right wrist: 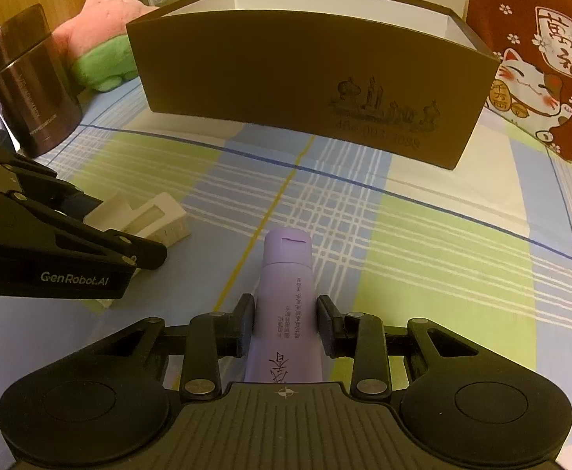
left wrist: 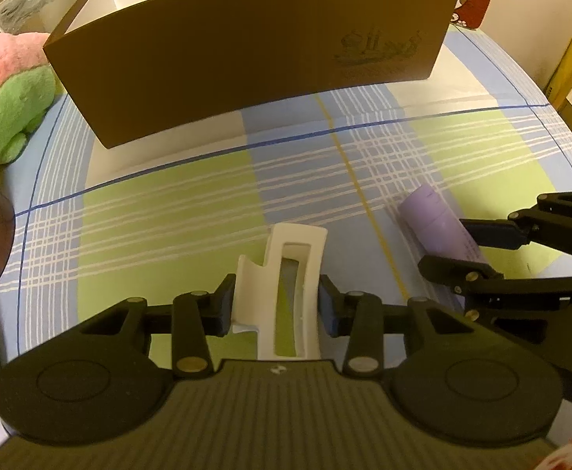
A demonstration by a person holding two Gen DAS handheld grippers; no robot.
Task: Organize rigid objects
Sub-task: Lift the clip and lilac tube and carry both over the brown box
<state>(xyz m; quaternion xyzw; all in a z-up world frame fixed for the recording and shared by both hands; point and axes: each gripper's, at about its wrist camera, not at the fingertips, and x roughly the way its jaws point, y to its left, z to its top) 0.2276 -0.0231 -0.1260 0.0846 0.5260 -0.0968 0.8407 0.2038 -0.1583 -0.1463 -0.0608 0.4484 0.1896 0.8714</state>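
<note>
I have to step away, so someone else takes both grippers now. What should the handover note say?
Left gripper: shut on the white hair clip, low over the checked cloth.
Right gripper: shut on the purple tube, which lies cap forward on the cloth.
The brown box stands open behind both; its inside is mostly hidden.
Done: both items gripped.
Left: probably lift each and set it in the box.

A white plastic hair claw clip (left wrist: 282, 293) is seen lying on the checked cloth, its long axis running from near to far. To its right, well apart, a lilac tube (right wrist: 286, 305) is laid flat, cap end far, dark print along its body. Beyond both, a brown open box (left wrist: 247, 62) with white interior stands upright.
</note>
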